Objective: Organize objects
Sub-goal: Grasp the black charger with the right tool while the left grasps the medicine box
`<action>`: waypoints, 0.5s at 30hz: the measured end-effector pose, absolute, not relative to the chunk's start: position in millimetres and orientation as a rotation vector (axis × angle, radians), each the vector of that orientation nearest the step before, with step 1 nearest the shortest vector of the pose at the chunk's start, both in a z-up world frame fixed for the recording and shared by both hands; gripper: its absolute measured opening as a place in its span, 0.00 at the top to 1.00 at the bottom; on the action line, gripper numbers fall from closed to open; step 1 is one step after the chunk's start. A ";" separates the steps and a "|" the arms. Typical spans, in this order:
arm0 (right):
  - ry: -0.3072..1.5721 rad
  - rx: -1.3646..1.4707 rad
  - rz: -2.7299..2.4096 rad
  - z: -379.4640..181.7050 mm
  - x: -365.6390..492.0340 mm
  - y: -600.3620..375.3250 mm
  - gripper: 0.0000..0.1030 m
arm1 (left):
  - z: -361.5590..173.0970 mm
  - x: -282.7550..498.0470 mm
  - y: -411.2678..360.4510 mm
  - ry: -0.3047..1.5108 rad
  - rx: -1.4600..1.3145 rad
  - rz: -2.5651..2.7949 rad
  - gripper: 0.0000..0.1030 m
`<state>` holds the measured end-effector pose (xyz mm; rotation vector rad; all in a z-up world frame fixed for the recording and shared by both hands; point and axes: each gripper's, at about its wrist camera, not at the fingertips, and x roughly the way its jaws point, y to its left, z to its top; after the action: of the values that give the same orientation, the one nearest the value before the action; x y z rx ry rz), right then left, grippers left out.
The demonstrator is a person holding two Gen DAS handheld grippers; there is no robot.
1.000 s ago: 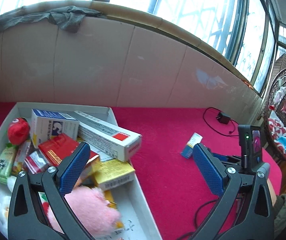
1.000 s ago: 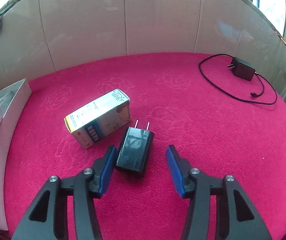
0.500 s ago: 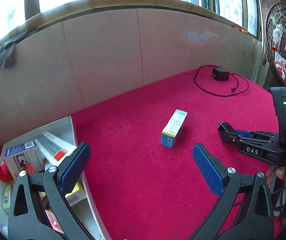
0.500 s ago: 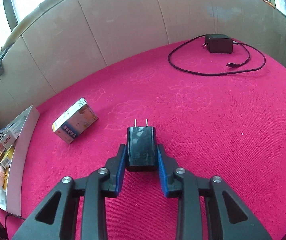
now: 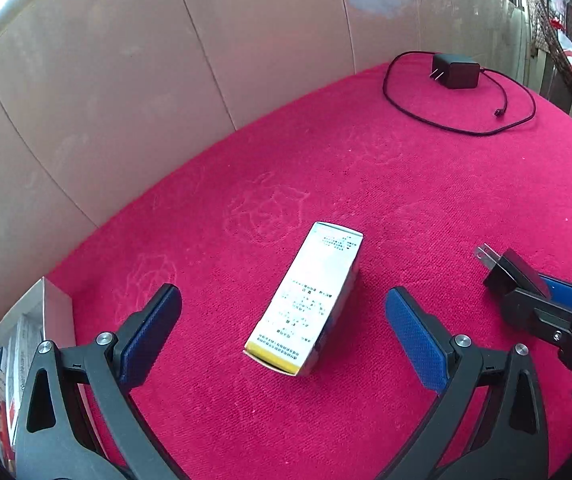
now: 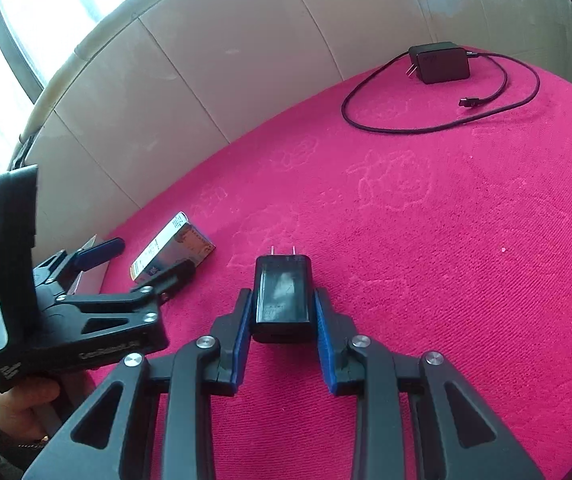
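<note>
A white medicine box (image 5: 306,300) with a yellow end lies on the red cloth, between the open fingers of my left gripper (image 5: 281,332); I see no contact. It also shows in the right wrist view (image 6: 173,248), where the left gripper (image 6: 137,262) reaches around it. My right gripper (image 6: 281,304) is shut on a small black plug charger (image 6: 283,292), prongs pointing forward, held just above the cloth. The charger also shows in the left wrist view (image 5: 510,272).
A black power adapter (image 5: 456,70) with a looped cable (image 5: 446,128) lies at the far right by the beige wall panels. A white tray (image 5: 53,304) holding several boxes sits at the left edge. The red cloth (image 6: 446,240) covers the surface.
My left gripper swung away from the tray and came down around the medicine box. My right gripper closed on the plug charger and lifted it slightly.
</note>
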<state>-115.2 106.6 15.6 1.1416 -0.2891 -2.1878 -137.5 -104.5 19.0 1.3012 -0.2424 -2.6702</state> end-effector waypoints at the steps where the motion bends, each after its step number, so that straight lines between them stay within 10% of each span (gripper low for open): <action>1: -0.296 1.141 -2.180 15.0 -116.3 108.4 0.72 | 15.9 -140.4 -103.9 -0.233 1.313 -2.662 0.06; 7: -0.323 1.140 -2.165 12.2 -111.1 108.8 0.72 | 13.8 -133.8 -94.0 -0.226 1.317 -2.714 0.76; 15: -0.347 1.141 -2.158 14.3 -111.2 96.5 0.72 | 29.2 -88.4 -91.4 -0.125 1.189 -2.833 0.76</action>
<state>-111.2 96.5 14.3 1.1411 -0.3466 -2.1577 -88.4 -91.4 29.2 1.1894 -0.1254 -2.8331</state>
